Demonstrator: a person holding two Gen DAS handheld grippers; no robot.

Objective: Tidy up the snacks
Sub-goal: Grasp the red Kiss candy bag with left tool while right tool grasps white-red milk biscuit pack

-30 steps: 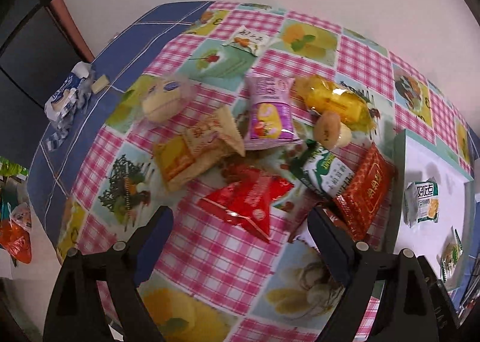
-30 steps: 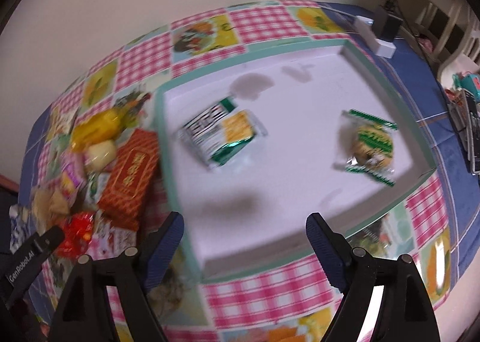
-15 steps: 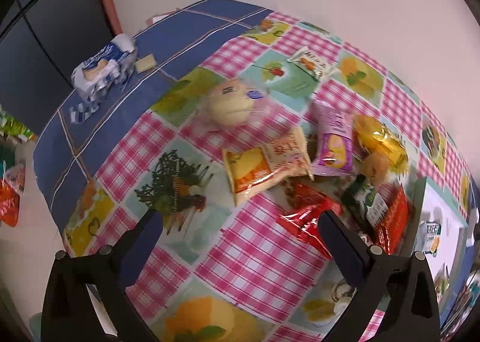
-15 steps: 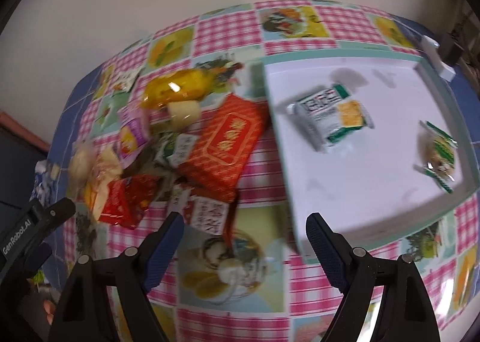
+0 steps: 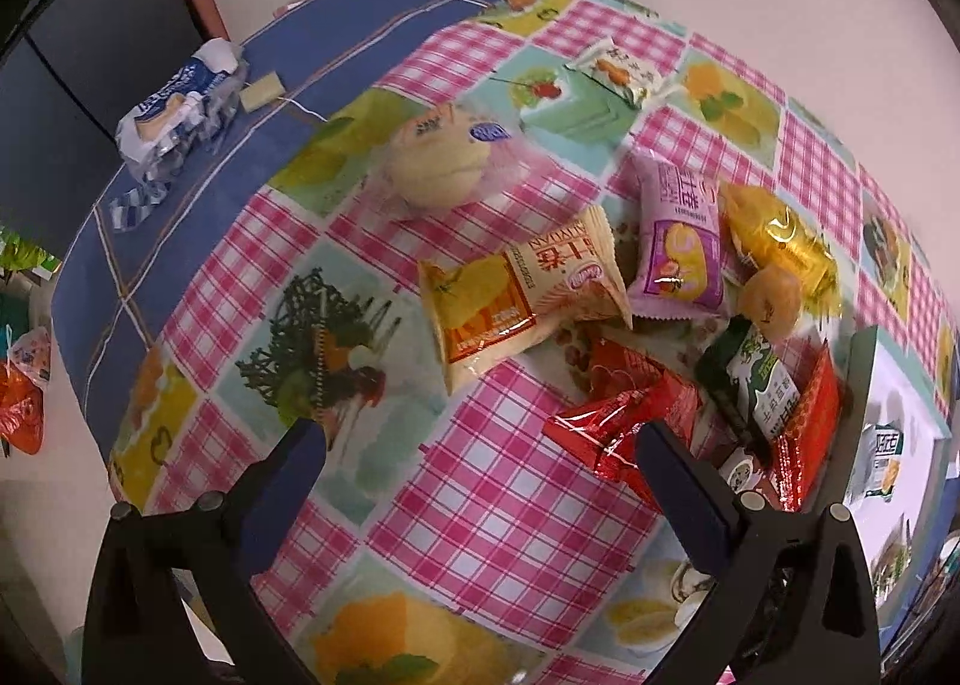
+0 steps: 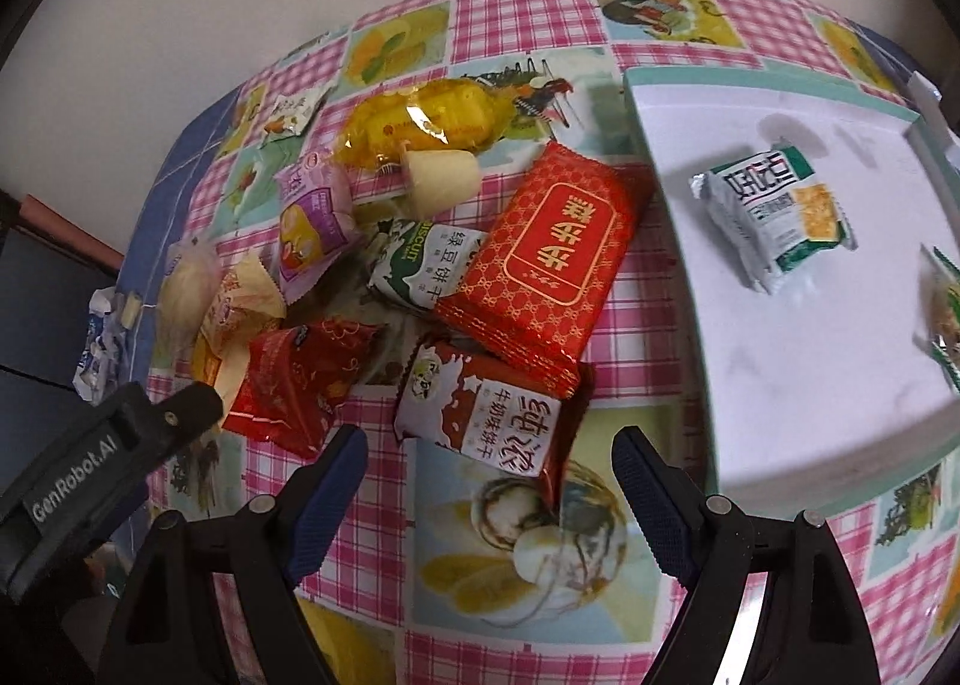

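Snacks lay in a loose heap on the bench [image 6: 528,613], which was covered with a pink-checked cloth bearing fruit pictures. At the heap's centre sat a large red patterned packet [image 6: 540,265], tilted, its lower edge overlapping a brown-and-white milk-biscuit packet [image 6: 480,415]. A green-and-white biscuit packet [image 6: 426,262] lay just beside the red one on its left, touching it. Above these were a small cream-coloured cup [image 6: 441,178] and a clear yellow wrapper [image 6: 420,123]. A purple packet [image 5: 681,247], an orange-and-cream packet [image 5: 522,295], a shiny red pouch [image 5: 624,415] and a round pale bun in clear wrap [image 5: 444,159] made up the left part of the heap. One small white sachet [image 5: 618,69] lay apart, nearer the wall.

To the right of the heap stood a white tray with a green rim [image 6: 780,325]. It held a green-and-white cracker packet [image 6: 774,211] and, at the picture's right edge, a clear-wrapped item [image 6: 942,313], only partly in view.

Left claw [image 5: 480,475] stood wide open above bare cloth, holding nothing, the red pouch just beside its right finger. Right claw [image 6: 489,481] was likewise open and empty, the milk-biscuit packet lying just ahead of its fingertips, untouched.

On the blue part of the cloth lay a crumpled blue-and-white wrapper [image 5: 174,108]
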